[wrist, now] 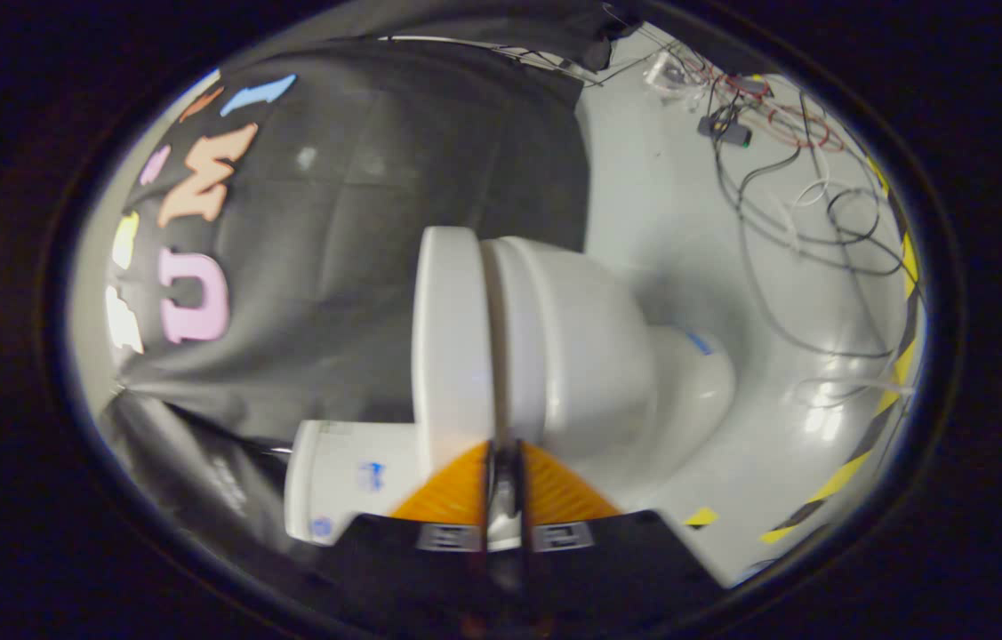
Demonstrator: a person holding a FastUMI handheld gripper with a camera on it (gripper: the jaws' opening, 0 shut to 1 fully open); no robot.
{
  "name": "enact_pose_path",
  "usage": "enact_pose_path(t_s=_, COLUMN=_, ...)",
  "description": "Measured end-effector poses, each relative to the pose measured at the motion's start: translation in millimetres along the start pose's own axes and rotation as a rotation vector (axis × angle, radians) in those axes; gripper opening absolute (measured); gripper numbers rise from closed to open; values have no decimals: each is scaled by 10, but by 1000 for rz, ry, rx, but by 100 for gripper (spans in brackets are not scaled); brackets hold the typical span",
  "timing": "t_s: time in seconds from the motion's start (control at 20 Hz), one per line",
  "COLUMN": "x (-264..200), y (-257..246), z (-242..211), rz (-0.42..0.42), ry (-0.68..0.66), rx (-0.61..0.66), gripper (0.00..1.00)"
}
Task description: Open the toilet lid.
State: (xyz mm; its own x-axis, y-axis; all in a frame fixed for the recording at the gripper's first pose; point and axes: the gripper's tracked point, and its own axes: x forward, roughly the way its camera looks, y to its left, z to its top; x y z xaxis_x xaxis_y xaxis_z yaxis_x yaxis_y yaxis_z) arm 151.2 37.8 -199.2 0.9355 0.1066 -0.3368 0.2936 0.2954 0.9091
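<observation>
The view is rolled sideways, so the white toilet lies across it. Its lid [452,338] is down, flat against the seat and bowl [581,347], with a thin dark seam between them. The tank [349,480] sits beside the lid, close to the fingers. My gripper [506,449] is shut, leaving only a narrow slit between the fingers. Its tips rest right at the near rim of the toilet, in line with the seam between lid and bowl. I cannot tell whether they touch the rim.
Beyond the bowl, the pale grey floor [687,222] carries loose cables [785,204] and a small black box [725,130]. Yellow-and-black tape [901,356] marks the floor's edge. Black cloth [358,222] hangs behind the toilet.
</observation>
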Motion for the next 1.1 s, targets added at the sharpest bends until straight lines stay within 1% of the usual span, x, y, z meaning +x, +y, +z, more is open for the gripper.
enact_pose_path(t_s=0.05, x=-1, y=34, z=6, rz=-14, ry=-20, rx=21, gripper=3)
enact_pose_path(t_s=0.1, x=-7, y=76, z=31, rz=-24, ry=-26, rx=23, gripper=3)
enact_pose_path(t_s=0.15, x=-12, y=108, z=22, rz=-40, ry=-38, rx=-2, gripper=3)
enact_pose_path(t_s=0.2, x=-11, y=129, z=-3, rz=-73, ry=-48, rx=-53, gripper=3)
enact_pose_path(t_s=0.3, x=13, y=89, z=-27, rz=-176, ry=-65, rx=-158, gripper=2)
enact_pose_path(t_s=0.35, x=-80, y=169, z=20, rz=-200, ry=-75, rx=-176, gripper=2)
enact_pose_path(t_s=0.4, x=-118, y=261, z=68, rz=-189, ry=-90, rx=-178, gripper=3)
enact_pose_path(t_s=0.55, x=-229, y=588, z=82, rz=-106, ry=-141, rx=-152, gripper=1)
enact_pose_path(t_s=0.75, x=-282, y=808, z=69, rz=-109, ry=-185, rx=-218, gripper=1)
enact_pose_path(t_s=0.85, x=-313, y=968, z=66, rz=-90, ry=-206, rx=-233, gripper=1)
enact_pose_path(t_s=1.1, x=-378, y=1373, z=23, rz=-58, ry=-232, rx=-321, gripper=1)
